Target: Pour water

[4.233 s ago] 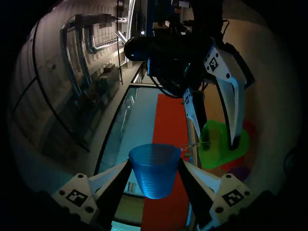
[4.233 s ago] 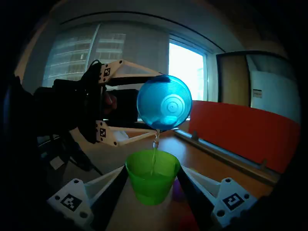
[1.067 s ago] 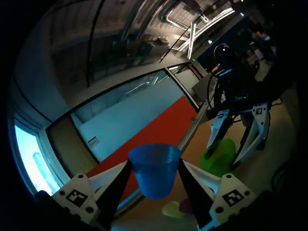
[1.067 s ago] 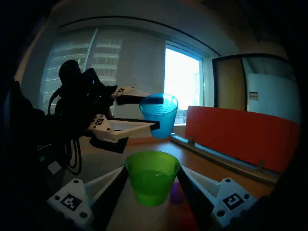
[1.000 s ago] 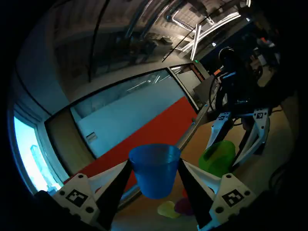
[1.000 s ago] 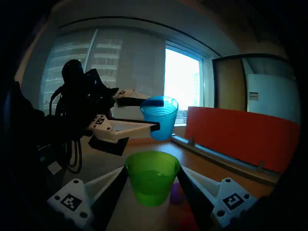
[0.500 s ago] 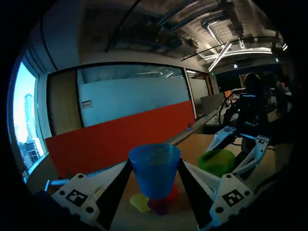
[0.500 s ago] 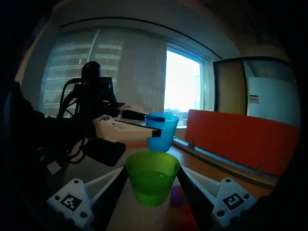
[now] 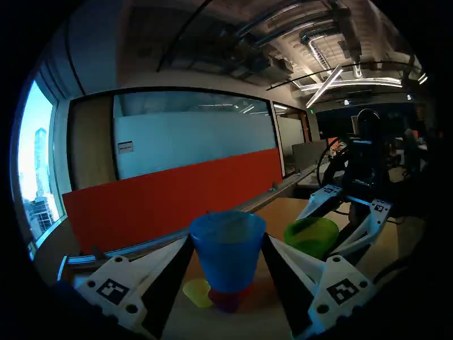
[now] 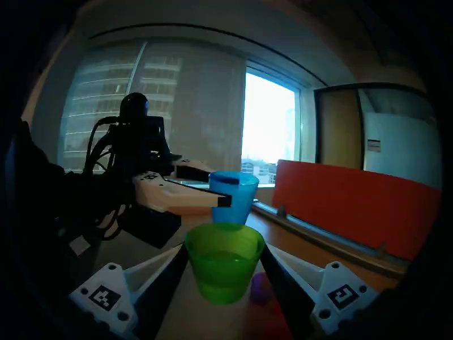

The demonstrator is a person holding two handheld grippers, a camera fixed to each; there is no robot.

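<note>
gripping the blue cup [image 9: 227, 263] upright between both fingers, the left gripper [image 9: 227, 245] holds it level — no tilt, so nothing runs out. to its right, the right gripper [image 10: 225, 252] squeezes the green cup [image 10: 225, 271], water pooled inside, rim up to hold it.

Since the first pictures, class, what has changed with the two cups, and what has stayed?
The left gripper has righted the blue cup, tipped over the green cup before, and lowered it; pouring has stopped. Both stay gripped; the right gripper keeps the green cup upright, with water.
</note>
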